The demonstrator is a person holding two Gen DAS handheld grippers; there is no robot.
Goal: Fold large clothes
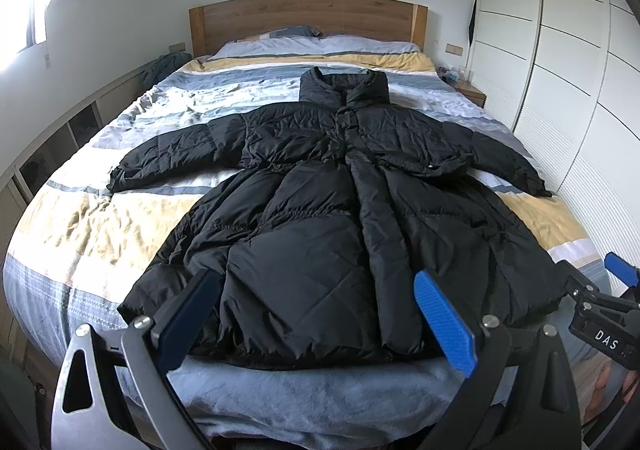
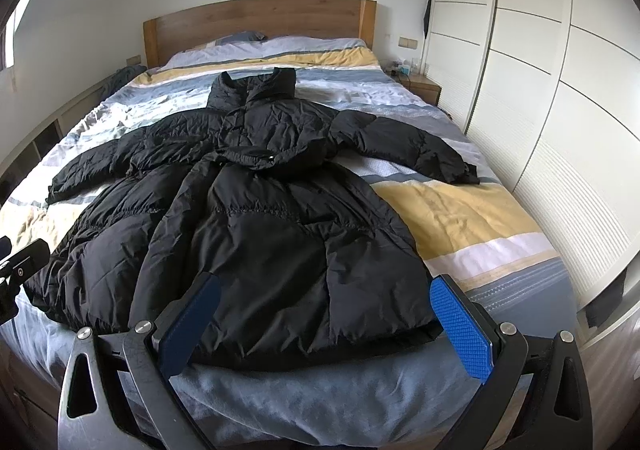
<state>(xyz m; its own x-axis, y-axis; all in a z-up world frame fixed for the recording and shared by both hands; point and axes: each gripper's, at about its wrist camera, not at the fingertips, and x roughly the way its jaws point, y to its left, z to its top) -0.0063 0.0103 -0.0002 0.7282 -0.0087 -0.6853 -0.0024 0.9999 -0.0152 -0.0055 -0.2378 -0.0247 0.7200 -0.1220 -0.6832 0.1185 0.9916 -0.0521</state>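
1. Left gripper (image 1: 320,324) and right gripper (image 2: 326,324) are both hanging at the foot of the bed (image 2: 460,206), tongs spread wide, pinching nothing.
2. Black puffer coat (image 1: 340,210) is lying flat, front up, hem nearest, sleeves out sideways.
3. Risk: slick, puffy fill is likely slipping from a shallow pinch; the fold springs open.
4. Collar is pointing at the headboard (image 1: 308,18).

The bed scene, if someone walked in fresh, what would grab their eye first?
A big black puffer coat lies spread flat across the striped bed, front up, collar toward the wooden headboard and both sleeves stretched out sideways. Near its hem, the open left gripper and open right gripper hover with blue pads, holding nothing.
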